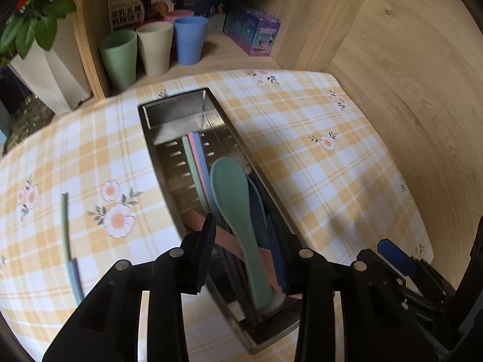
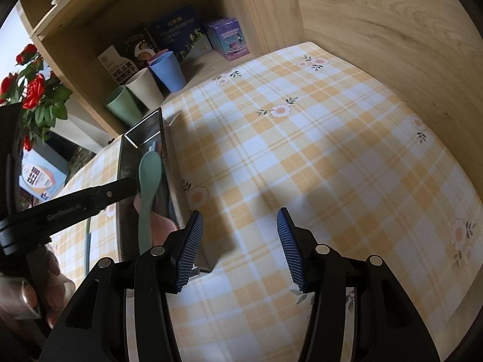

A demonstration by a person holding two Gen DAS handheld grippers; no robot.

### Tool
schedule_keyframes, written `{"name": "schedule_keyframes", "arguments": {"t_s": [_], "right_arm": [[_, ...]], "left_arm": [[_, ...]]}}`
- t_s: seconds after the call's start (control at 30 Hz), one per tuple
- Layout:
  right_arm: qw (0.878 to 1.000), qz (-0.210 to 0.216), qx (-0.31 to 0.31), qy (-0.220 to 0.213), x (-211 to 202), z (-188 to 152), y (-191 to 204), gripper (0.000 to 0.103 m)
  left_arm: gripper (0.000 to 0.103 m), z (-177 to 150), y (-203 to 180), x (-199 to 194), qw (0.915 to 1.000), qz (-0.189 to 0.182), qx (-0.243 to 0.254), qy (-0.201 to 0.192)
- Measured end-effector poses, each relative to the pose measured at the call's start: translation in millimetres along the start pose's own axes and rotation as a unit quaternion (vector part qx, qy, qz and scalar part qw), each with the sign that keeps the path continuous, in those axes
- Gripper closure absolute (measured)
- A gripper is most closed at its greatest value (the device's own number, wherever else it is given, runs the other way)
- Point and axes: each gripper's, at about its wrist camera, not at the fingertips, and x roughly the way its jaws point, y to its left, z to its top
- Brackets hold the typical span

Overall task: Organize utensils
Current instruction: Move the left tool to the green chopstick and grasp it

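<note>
Checked desk cloth carries the steel tray (image 1: 178,111), green spoon (image 1: 232,208) propped inside between my parted left tool (image 1: 246,250), right tool (image 2: 240,247) spread empty beside; I judge it may tip out.

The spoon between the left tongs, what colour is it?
Pale green spoon, clearest in the left wrist view.

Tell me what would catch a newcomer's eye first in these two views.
The green spoon stands out, lying in the steel utensil tray between the left gripper fingers, whose pads stand clear of it. Around it spreads the yellow checked tablecloth. Behind, three pastel cups stand in a wooden shelf.
</note>
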Motion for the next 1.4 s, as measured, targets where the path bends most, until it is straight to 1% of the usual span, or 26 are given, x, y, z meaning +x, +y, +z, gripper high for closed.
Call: {"name": "schedule_keyframes", "arguments": {"t_s": [0.1, 0.23, 0.3, 0.43, 0.53, 0.63, 0.7, 0.83, 0.93, 1.23, 1.4], "right_arm": [[1.0, 0.001, -0.004, -0.003, -5, -1, 5, 0.053], [1.0, 0.002, -0.01, -0.004, -10, -3, 13, 0.053], [1.0, 0.003, -0.012, -0.004, -12, -4, 16, 0.053], [1.0, 0.007, -0.019, -0.005, -14, -7, 24, 0.053], [1.0, 0.008, -0.023, -0.004, -14, -8, 29, 0.053], [1.0, 0.01, -0.025, -0.003, -13, -8, 33, 0.053], [1.0, 0.012, -0.028, -0.002, -12, -9, 36, 0.053], [0.999, 0.011, -0.031, -0.001, -12, -10, 39, 0.053], [0.999, 0.01, -0.033, 0.0, -13, -10, 39, 0.053], [0.999, 0.006, -0.031, 0.001, -11, -9, 37, 0.053], [0.999, 0.007, -0.034, 0.004, -9, -10, 38, 0.053]], "left_arm": [[0.067, -3, 8, -12, 0.9999, 0.003, 0.003, -0.009], [0.067, -11, 30, -30, 0.9996, 0.011, 0.006, -0.024], [0.067, -16, 45, -40, 0.9994, 0.017, 0.003, -0.031], [0.067, -33, 88, -60, 0.9985, 0.034, -0.006, -0.043], [0.067, -47, 121, -66, 0.9977, 0.049, -0.025, -0.038], [0.068, -63, 149, -65, 0.9968, 0.059, -0.048, -0.025], [0.073, -73, 160, -63, 0.9965, 0.06, -0.055, -0.017], [0.074, -90, 166, -55, 0.9963, 0.067, -0.053, -0.002], [0.074, -96, 166, -48, 0.996, 0.073, -0.052, 0.003], [0.074, -104, 158, -30, 0.994, 0.106, -0.01, 0.022], [0.074, -106, 158, -29, 0.9937, 0.11, -0.002, 0.021]]}}
